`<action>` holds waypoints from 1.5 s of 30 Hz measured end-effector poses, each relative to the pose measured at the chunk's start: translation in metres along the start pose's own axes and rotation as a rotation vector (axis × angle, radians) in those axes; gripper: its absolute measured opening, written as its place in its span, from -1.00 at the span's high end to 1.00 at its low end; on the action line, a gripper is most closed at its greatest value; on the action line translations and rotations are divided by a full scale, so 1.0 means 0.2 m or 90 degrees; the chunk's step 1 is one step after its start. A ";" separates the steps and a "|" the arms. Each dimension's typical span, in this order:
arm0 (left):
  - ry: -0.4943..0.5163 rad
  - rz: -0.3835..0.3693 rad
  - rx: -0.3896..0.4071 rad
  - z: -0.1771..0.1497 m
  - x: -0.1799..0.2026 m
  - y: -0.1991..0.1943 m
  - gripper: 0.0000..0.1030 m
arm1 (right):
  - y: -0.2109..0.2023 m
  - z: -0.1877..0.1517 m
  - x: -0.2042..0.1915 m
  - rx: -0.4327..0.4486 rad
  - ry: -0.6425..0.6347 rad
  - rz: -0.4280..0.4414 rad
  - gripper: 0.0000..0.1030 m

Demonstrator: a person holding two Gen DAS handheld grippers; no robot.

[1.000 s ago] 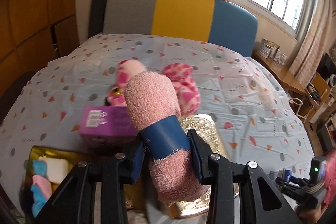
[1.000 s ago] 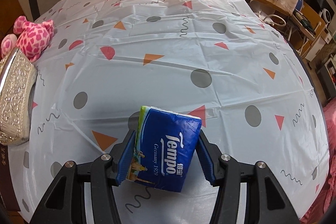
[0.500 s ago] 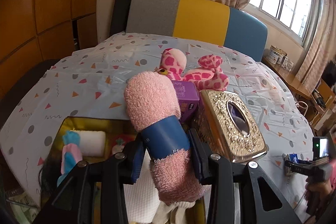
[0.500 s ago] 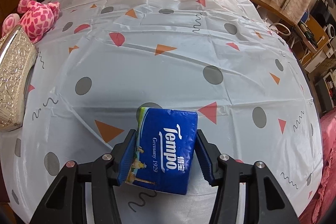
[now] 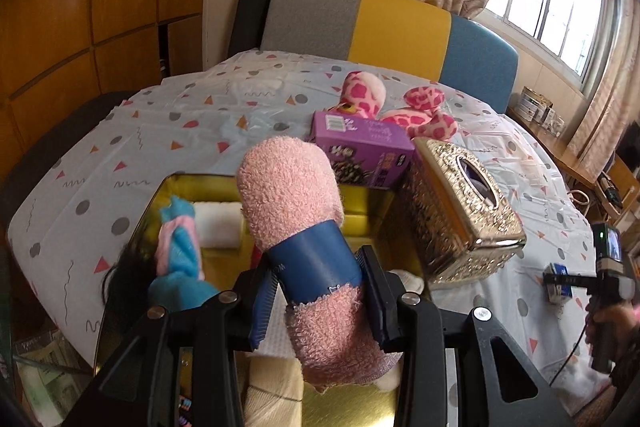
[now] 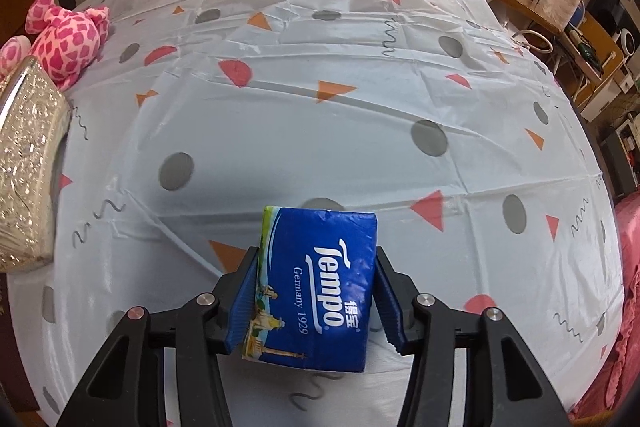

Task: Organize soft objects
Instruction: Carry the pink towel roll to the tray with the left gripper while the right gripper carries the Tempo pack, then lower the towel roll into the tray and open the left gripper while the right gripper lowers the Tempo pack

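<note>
Left gripper point(image 5: 318, 301), clamped on pink sock roll point(image 5: 296, 211), now over gold box point(image 5: 182, 187), ready for deposit; right gripper point(image 6: 312, 297) clamps tissue pack point(image 6: 316, 287).

Sock point(image 5: 292, 195): fuzzy pink terry, smooth blue paper band. Tissue pack point(image 6: 316, 287): glossy blue plastic wrap. Table point(image 6: 320, 131): shiny creased plastic cover. Tissue box point(image 5: 460, 215): embossed gold, metallic sheen. Tray point(image 5: 362, 201): glossy gold walls. Plush point(image 5: 420, 115): soft pink pile. Purple box point(image 5: 364, 151): smooth cardboard. Fingers point(image 6: 246, 301): ribbed blue pads, matt black arms.
</note>
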State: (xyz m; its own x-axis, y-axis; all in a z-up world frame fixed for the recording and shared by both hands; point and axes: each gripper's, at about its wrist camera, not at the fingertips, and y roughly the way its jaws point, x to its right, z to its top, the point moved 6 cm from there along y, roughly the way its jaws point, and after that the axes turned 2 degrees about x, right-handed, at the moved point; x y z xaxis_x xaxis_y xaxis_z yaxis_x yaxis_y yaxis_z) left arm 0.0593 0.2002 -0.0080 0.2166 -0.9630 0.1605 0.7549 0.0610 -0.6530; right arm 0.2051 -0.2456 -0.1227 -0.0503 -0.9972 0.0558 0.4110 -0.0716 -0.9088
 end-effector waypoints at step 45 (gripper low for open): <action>-0.058 0.028 -0.040 -0.31 -0.33 -0.09 0.21 | -0.82 0.16 -1.57 0.201 -0.266 0.300 -0.03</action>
State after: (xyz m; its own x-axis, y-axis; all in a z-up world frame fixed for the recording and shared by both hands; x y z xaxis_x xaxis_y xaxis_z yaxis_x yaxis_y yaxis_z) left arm -0.0069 0.2461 -0.0531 0.3063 -0.9315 0.1962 0.7041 0.0830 -0.7053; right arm 0.1824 0.0777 0.0224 0.5254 -0.8446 -0.1028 0.5507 0.4296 -0.7157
